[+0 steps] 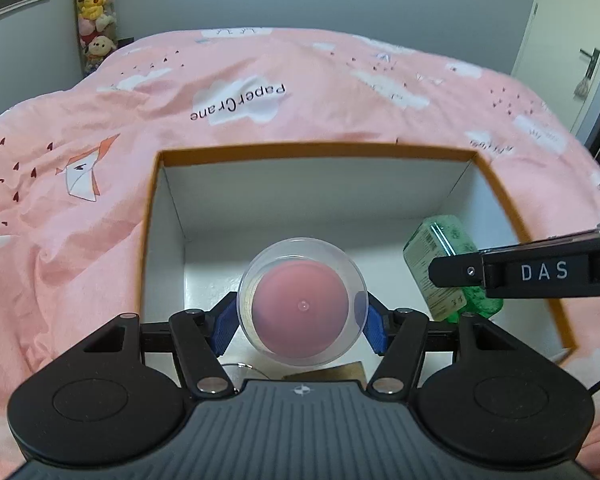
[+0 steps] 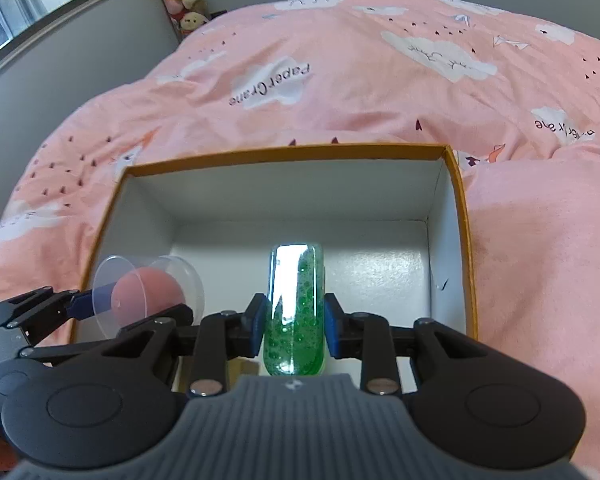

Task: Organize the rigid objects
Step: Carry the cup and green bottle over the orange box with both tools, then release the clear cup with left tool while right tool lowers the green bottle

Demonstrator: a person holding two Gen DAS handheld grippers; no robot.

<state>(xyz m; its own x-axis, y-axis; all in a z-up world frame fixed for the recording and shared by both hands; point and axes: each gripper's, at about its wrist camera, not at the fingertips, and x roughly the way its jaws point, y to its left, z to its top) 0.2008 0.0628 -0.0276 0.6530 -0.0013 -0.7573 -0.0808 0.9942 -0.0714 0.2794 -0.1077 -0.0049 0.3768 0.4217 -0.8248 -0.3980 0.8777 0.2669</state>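
Over the box (image 1: pixel 476 160), left gripper (image 1: pixel 302 316) clamps a clear cup (image 1: pixel 302 300); right gripper (image 2: pixel 294 322) clamps a green bottle (image 2: pixel 296 312), whose label only the left view shows.

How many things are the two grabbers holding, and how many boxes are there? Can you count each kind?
Clear cups with a pink bottom: 1, the clear cup in the left gripper
Green bottles: 1, the green bottle in the right gripper
Boxes: 1, the orange-rimmed box
Total: 3
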